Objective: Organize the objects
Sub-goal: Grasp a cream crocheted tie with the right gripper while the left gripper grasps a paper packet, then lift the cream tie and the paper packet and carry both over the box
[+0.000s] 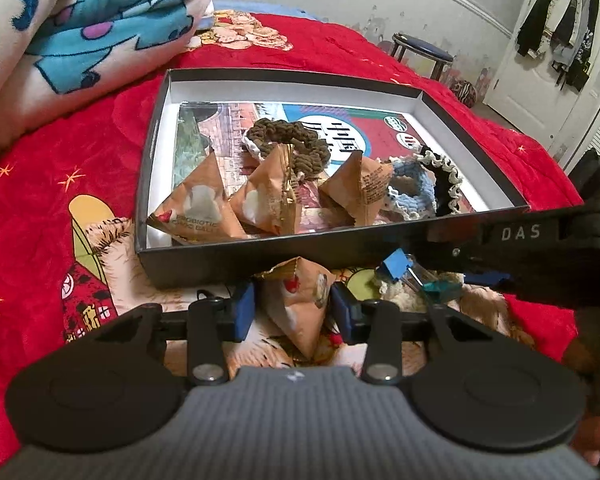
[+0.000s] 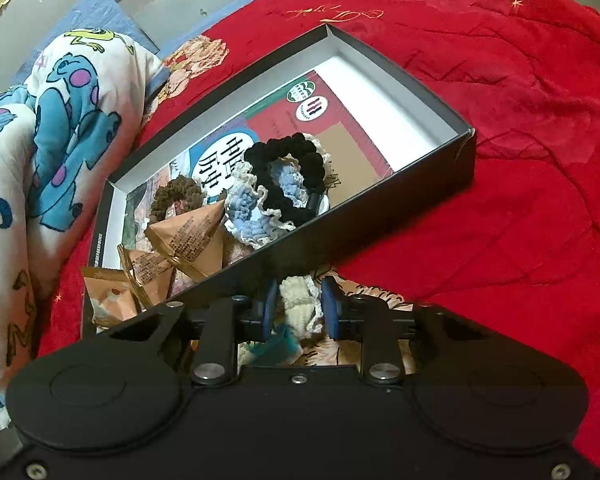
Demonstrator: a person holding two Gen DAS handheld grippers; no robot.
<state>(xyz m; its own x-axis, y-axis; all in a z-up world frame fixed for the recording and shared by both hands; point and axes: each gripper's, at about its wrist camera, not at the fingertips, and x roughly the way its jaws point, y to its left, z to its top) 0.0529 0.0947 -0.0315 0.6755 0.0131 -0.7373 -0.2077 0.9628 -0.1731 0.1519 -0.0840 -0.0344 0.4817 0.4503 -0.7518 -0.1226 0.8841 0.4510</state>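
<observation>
A shallow black box [image 1: 260, 258] [image 2: 400, 196] lies on the red bedspread, lined with a colourful printed sheet. Inside are three orange triangular snack packets [image 1: 198, 208], a brown scrunchie [image 1: 284, 136], a blue scrunchie [image 2: 256, 220] and a black scrunchie [image 2: 300, 152]. Just in front of the box's near wall, my left gripper [image 1: 294, 310] has its blue pads against both sides of another orange snack packet [image 1: 300, 300] resting on the bedspread. My right gripper [image 2: 300, 304] is shut on a cream crocheted scrunchie [image 2: 300, 300] [image 1: 398, 298], also lying just outside the box.
The red bedspread [image 2: 500, 120] stretches right of the box. A folded cartoon quilt [image 1: 80, 20] [image 2: 60, 140] is piled to the left. A stool [image 1: 422, 50] and a door hung with clothes [image 1: 560, 32] stand beyond the bed. A hand [image 1: 596, 436] shows at the lower right.
</observation>
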